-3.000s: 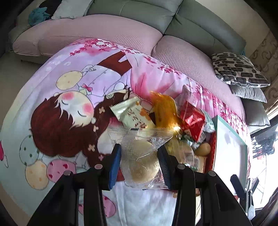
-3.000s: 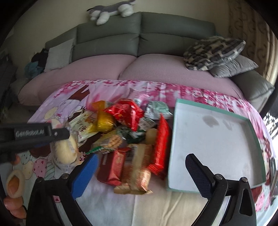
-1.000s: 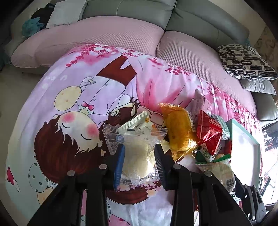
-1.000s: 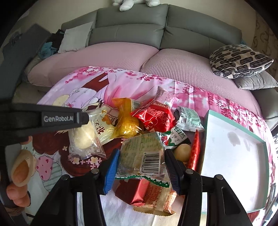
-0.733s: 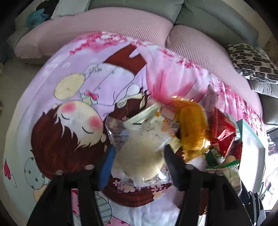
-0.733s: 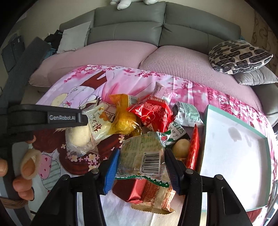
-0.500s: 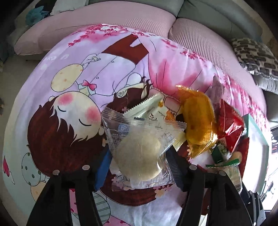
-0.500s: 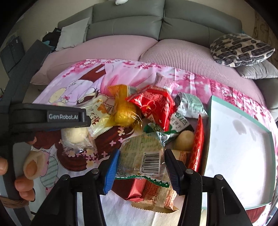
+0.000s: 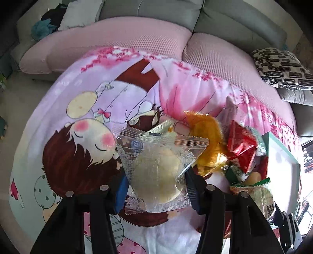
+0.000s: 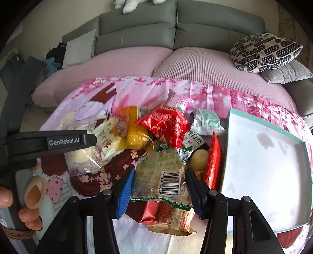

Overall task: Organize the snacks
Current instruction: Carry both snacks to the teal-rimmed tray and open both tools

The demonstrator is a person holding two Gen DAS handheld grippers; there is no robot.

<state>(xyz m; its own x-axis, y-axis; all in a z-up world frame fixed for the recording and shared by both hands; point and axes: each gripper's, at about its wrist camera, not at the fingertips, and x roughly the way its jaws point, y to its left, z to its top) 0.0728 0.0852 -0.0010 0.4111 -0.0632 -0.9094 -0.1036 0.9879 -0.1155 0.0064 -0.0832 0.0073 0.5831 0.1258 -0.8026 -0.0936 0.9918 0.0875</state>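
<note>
Buns squash easily. Our left gripper (image 9: 156,187) jaws are closing round the clear-wrapped bun (image 9: 158,175). Our right gripper (image 10: 158,187) jaws pinch the barcoded packet (image 10: 160,179), tray (image 10: 264,125) at three o'clock.

The snack pile (image 10: 162,136) lies on the blanket (image 10: 148,91), just left of the tray (image 10: 264,170). The bun packet (image 10: 84,160) sits left of the pile; the sofa (image 10: 176,39) stands behind it.

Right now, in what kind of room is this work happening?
Most likely a home living room: a grey sofa with pink seat covers, scattered cushions, and a soft toy on the backrest.
</note>
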